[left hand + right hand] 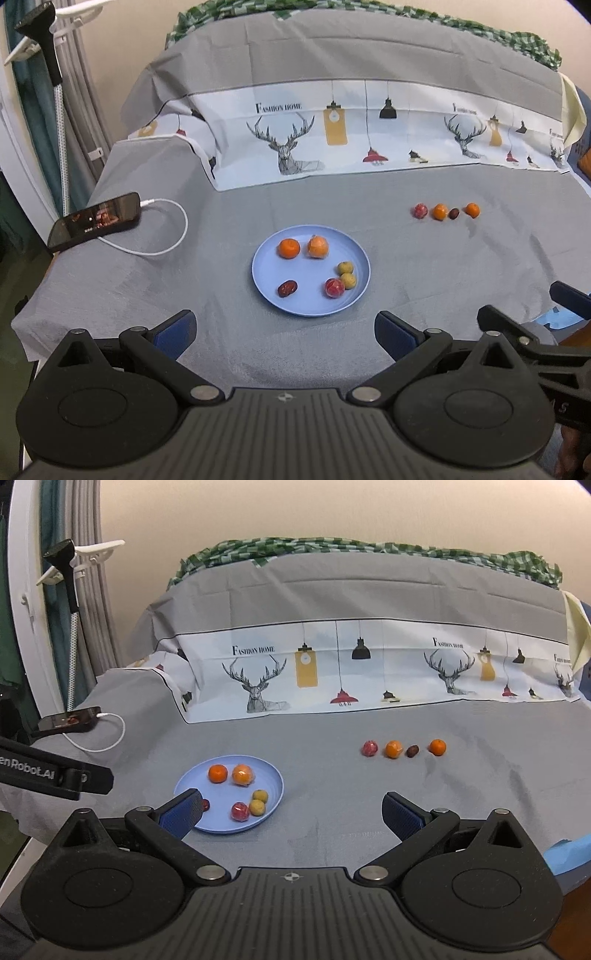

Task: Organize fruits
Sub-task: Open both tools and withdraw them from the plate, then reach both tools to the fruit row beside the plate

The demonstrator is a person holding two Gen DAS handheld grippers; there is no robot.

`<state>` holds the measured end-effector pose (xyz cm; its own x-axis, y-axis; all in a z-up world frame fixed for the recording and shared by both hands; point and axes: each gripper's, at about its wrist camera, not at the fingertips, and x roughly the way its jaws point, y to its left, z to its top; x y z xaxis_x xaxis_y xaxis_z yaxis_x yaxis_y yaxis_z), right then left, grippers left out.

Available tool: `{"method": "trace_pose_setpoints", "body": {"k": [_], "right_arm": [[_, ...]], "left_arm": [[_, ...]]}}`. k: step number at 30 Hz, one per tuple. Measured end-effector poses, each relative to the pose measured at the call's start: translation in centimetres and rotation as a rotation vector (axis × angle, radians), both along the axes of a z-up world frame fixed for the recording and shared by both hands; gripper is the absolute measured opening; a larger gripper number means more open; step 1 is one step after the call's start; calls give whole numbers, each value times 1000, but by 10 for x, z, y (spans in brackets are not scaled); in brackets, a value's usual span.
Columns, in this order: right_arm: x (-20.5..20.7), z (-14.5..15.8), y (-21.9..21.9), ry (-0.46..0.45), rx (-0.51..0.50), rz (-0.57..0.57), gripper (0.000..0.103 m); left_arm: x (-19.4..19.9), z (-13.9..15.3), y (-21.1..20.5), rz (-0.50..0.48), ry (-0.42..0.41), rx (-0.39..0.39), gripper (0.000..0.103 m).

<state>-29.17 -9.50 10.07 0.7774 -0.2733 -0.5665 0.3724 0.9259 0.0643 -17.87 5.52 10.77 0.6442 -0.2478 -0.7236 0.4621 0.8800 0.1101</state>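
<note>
Left wrist view: the left gripper (284, 334) hangs spread wide and empty before the blue plate (266, 291) holding 6 fruits.

Right wrist view: the right gripper (291, 814) is likewise released; 4 fruits (393, 749) line the grey cloth (332, 834).

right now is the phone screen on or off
On. The phone lying at the cloth's left edge shows a lit picture on its screen, with a white cable plugged in.

Blue plate (354, 301), orange tangerines (288, 248), grey cloth (443, 280) with a stag-and-lamp printed band (332, 140).
</note>
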Motion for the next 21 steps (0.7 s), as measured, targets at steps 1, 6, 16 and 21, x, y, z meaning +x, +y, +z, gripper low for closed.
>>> {"method": "trace_pose_setpoints", "body": {"k": [1, 6, 16, 21], "right_arm": [[2, -2, -3, 4, -1, -4, 102], [13, -15, -28, 33, 6, -55, 102], [36, -39, -119, 34, -17, -280, 102], [67, -60, -186, 57, 12, -361, 102]], "left_arm": [[4, -3, -2, 3, 10, 6, 103], [26, -16, -22, 13, 47, 29, 103], [90, -43, -128, -71, 48, 91, 103], [130, -72, -200, -164, 49, 93, 103]]}}
